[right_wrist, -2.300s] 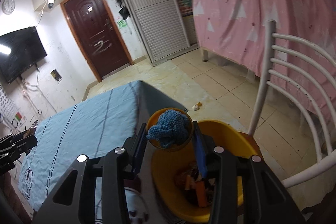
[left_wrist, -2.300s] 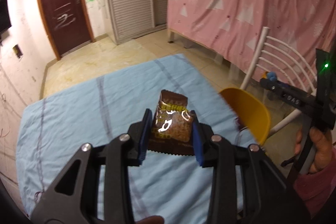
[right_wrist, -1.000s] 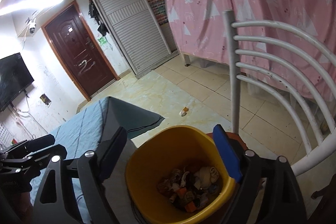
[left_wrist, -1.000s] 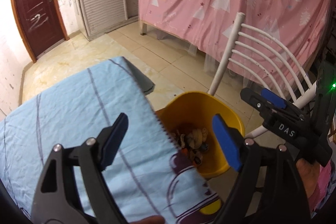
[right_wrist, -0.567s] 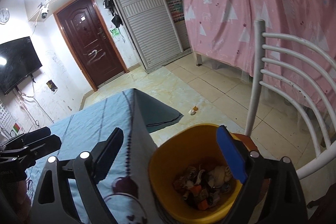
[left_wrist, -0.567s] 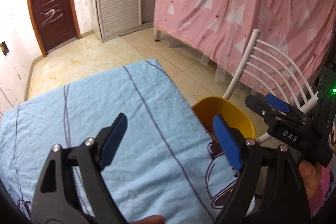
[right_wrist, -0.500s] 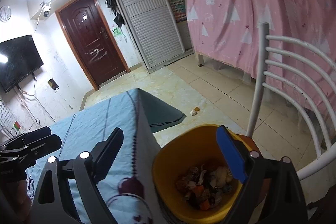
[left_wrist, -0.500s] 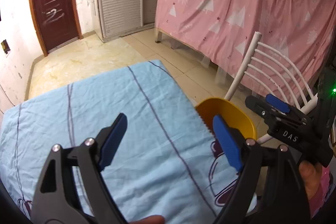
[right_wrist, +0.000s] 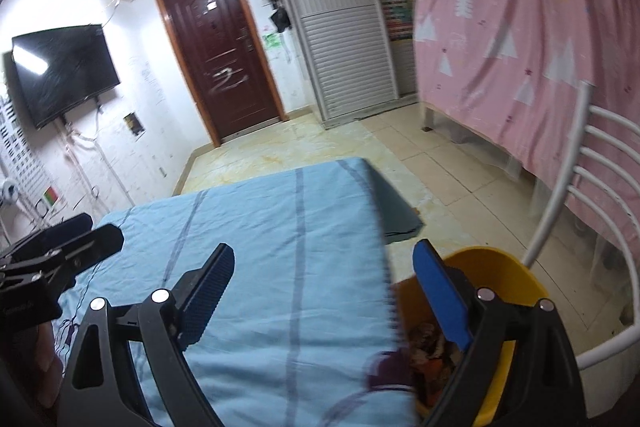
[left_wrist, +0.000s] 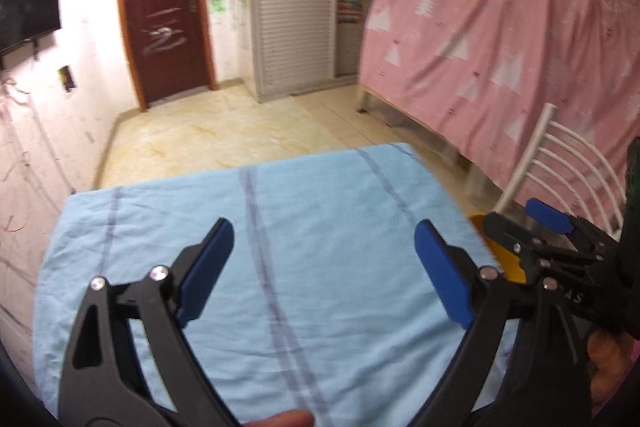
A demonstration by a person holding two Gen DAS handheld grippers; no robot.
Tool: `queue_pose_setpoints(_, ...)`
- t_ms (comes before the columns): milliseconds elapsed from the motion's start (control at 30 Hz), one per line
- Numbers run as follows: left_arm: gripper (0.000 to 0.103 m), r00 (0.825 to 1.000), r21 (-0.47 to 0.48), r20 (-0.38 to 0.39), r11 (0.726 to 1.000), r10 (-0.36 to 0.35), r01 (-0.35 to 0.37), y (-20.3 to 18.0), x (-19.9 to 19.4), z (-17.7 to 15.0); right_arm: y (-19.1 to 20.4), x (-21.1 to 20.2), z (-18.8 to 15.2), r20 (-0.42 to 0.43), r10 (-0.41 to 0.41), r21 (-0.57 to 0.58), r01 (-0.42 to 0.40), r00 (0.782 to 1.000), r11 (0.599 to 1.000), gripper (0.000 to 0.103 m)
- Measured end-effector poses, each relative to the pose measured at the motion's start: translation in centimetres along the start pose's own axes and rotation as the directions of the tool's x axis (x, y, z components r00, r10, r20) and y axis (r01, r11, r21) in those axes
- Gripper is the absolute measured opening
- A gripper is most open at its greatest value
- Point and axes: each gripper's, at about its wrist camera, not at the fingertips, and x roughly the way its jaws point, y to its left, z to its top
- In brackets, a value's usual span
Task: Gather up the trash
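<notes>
Both grippers, left and right: jaws apart, empty. Light-blue cloth tabletop: bare. Yellow plastic bin: holds trash; collection apparently complete.

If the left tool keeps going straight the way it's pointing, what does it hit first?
Most likely the blue cloth over the table: the left tool is open, empty and angled down at it, and nothing lies on that stretch. Exact depth is unclear.

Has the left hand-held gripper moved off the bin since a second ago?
Yes. The left hand-held gripper, jaws just opening and empty, now sits over the blue cloth; the bin is at right.
</notes>
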Motion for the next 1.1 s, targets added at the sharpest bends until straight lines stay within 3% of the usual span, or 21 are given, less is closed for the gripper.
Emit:
queue_pose_setpoints(167, 0.088, 0.993, -0.039, 0.038, 0.994, 0.108, -0.106, 4.3, -0.6, -0.8, 4.3, 1.7, -0.2, -0.015, 0.037, -0.063, -0.038, 0.999, 0.997, 0.084)
queue_pose_setpoints(433, 0.089, 0.961, -0.08, 0.108, 0.966, 0.253, -0.246, 9.8, -1.1, -2.5, 9.0, 3.2, -0.3, 0.035, 0.102, -0.126, -0.097, 0.994, 0.987, 0.084)
queue_pose_setpoints(733, 0.093, 0.95, -0.144, 0.128, 0.953, 0.285, -0.266, 13.3, -0.9, -4.0, 13.1, 5.2, -0.7, 0.039, 0.129, -0.223, -0.117, 0.991, 0.968, 0.084)
queue_pose_setpoints(900, 0.093, 0.95, -0.163, 0.165, 0.958, 0.264, -0.238, 14.2, -0.6, -4.6, 14.3, 5.6, -1.4, 0.044, 0.125, -0.268, -0.108, 0.991, 0.957, 0.085)
queue_pose_setpoints(1100, 0.093, 0.956, -0.195, 0.147, 0.955, 0.255, -0.224, 14.8, -0.1, -4.6, 14.6, 5.5, -1.6, 0.056, 0.122, -0.281, -0.101, 0.991, 0.954, 0.088)
